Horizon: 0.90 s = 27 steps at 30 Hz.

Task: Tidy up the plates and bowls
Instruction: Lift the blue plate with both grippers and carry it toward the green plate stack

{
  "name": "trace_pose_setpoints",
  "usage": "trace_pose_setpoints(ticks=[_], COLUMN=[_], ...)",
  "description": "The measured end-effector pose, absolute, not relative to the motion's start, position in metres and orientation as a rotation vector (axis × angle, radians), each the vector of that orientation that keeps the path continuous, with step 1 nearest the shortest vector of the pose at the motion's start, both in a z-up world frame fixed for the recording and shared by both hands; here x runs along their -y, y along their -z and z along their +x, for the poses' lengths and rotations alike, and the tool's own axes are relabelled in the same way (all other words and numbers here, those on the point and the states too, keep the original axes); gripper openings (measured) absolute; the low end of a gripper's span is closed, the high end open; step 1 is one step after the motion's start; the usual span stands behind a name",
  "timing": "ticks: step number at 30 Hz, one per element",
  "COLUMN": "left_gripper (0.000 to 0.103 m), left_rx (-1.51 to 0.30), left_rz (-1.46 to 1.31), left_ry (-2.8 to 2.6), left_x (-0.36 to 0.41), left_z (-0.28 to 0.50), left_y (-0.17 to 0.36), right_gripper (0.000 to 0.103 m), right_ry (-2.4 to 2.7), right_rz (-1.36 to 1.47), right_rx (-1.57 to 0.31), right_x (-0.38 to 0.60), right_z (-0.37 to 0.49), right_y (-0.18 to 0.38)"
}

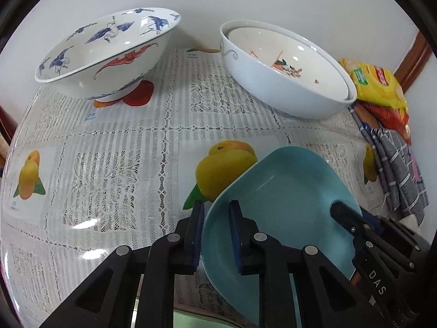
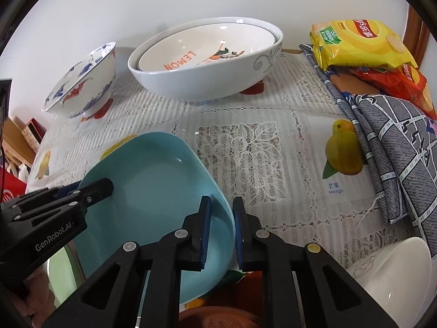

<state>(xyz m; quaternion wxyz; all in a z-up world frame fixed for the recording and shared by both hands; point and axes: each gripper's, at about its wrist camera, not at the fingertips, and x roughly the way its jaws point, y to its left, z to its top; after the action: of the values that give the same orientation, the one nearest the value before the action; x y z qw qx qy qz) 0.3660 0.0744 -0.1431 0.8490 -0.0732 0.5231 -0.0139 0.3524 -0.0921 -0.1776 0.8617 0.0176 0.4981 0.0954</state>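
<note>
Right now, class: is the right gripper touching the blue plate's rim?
Touching. In the right wrist view, the right gripper straddles the rim of the blue plate, with one pad inside the plate and one outside, pressed on the edge.

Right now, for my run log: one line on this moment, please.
left hand-held gripper: shut on blue plate rim | right hand-held gripper: shut on opposite rim | nested white bowls: behind
</note>
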Motion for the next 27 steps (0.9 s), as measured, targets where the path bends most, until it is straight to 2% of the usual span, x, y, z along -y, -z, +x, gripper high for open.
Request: trace_pose_setpoints(ticks=[11,27], left_gripper=[0.016,0.016], left_rx=[-1.052,-0.976], left_rz=[-0.175,-0.151], left_ry=[0.045,0.077], left_x=[-0.081,-0.066], left_z=[0.354,0.305], left_y=[0.121,0.068], right_gripper=[0.012,0.012], right_ry=[-0.194,-0.155], right_rz=[0.072,0.090], right_rx=[-0.998,-0.914], right_x=[0.096,0.110], right_z=[0.343,0.287], right_y=[0.158,0.096])
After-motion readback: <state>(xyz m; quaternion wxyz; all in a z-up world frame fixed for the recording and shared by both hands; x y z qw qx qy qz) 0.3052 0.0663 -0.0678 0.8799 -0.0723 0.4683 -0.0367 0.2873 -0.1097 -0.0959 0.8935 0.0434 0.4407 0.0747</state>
